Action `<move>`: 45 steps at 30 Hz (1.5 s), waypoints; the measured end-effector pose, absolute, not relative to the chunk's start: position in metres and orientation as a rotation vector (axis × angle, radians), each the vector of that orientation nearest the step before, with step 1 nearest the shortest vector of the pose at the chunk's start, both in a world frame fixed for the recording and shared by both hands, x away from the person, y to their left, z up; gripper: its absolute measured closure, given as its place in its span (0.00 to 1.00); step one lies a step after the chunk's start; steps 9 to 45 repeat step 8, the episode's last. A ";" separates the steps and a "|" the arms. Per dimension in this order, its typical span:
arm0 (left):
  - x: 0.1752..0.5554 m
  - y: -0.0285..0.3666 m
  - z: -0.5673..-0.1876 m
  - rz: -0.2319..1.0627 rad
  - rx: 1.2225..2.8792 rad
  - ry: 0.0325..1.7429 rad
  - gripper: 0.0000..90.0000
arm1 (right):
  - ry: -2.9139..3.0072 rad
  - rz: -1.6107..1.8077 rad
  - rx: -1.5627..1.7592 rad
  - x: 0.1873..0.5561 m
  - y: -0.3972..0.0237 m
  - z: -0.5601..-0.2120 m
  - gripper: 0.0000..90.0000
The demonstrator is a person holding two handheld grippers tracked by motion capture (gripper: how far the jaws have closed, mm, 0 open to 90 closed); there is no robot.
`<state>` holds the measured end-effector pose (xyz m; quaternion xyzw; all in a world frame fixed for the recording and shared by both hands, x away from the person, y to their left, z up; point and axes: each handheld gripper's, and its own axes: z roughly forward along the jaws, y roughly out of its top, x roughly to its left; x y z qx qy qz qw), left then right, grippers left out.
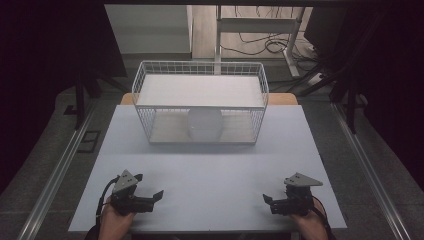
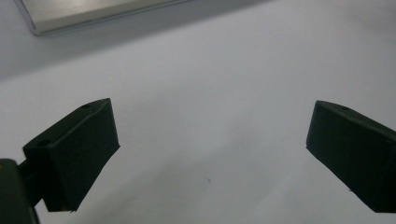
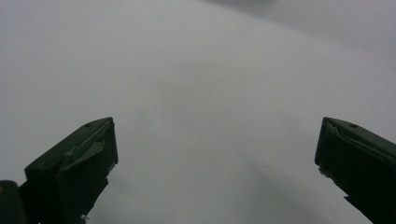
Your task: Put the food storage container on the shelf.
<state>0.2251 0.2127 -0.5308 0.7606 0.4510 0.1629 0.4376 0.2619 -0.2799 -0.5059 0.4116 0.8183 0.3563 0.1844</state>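
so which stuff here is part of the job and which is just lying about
Part of the job:
- left gripper, open, low over the table
- right gripper, open, low over the table
- white wire basket
- pale round object inside the basket

Just lying about:
- cables on the floor behind
- white frame stand

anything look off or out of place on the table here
Nothing stands out. The white wire basket sits square at the far side of the table with a pale round object behind its front mesh. The left gripper and right gripper rest near the front edge, jaws open, holding nothing.
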 end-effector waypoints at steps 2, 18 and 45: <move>0.226 0.212 -0.533 0.394 1.908 1.133 0.02 | 2.313 0.990 1.165 0.262 -0.279 -0.507 0.00; 0.227 0.209 -0.534 0.400 1.945 1.130 0.02 | 2.312 0.994 1.186 0.264 -0.281 -0.507 0.00; 0.227 0.209 -0.534 0.400 1.945 1.130 0.02 | 2.312 0.994 1.186 0.264 -0.281 -0.507 0.00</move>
